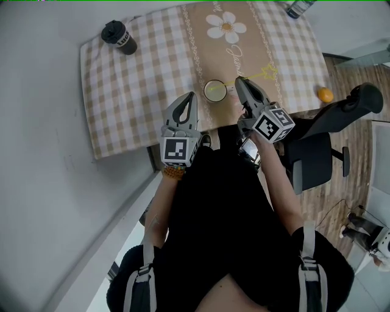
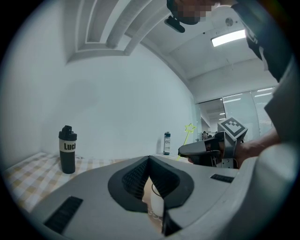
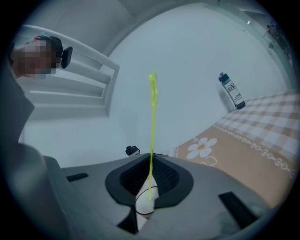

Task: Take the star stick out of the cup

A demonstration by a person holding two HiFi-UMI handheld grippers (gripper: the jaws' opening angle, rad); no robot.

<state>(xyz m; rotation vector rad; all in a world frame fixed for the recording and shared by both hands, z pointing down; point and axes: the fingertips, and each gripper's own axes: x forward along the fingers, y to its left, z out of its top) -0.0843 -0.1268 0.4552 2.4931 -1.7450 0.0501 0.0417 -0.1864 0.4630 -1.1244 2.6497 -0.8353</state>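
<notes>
A white cup (image 1: 214,90) stands near the front edge of the checked tablecloth (image 1: 128,91). The thin yellow star stick (image 1: 259,75) slants from the cup's mouth up to the right, its star at the far end. My right gripper (image 1: 239,80) is right of the cup and shut on the stick's shaft. In the right gripper view the star stick (image 3: 152,122) rises from between the closed jaws, with the cup (image 3: 144,208) below them. My left gripper (image 1: 191,95) is at the cup's left side, shut and empty; the cup (image 2: 157,201) shows behind its jaws.
A black bottle (image 1: 119,36) stands at the table's back left and a small water bottle (image 1: 300,7) at the back right. An orange (image 1: 325,94) lies by the right edge. A black office chair (image 1: 329,134) is beside the table's right corner.
</notes>
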